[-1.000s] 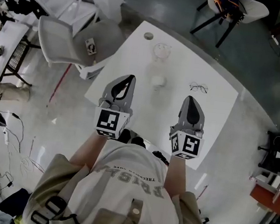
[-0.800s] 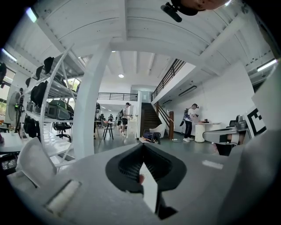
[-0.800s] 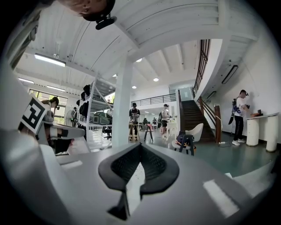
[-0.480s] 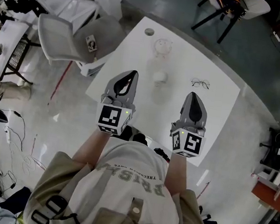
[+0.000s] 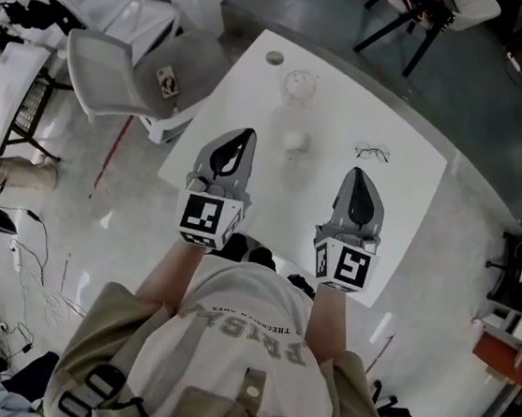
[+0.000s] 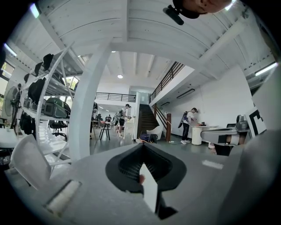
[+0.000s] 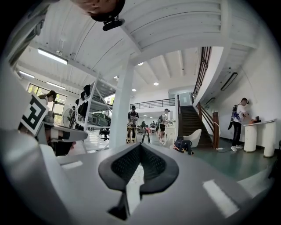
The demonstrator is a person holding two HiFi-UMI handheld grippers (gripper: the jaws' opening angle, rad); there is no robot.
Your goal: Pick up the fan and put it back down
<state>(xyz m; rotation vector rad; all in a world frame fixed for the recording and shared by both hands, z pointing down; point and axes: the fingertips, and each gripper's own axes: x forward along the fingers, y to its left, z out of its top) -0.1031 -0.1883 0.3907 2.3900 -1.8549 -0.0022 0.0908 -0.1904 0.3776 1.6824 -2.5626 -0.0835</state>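
Fan [image 5: 300,85], round, pale and cage-like, resting on white tabletop [image 5: 403,201] toward far side. Just nearer than fan, small white object [image 5: 295,143]. Nearer than fan and off to right, pair of glasses [image 5: 372,151]. Just beyond fan to left, small round disc [image 5: 275,58]. Left tool [image 5: 238,153] held level, nearer than fan and slightly left, well apart from it, jaws pressed together. Right tool [image 5: 358,188] held level, nearer than fan and to right, jaws likewise together. Grey chair [image 5: 116,81] on floor, left of fan.
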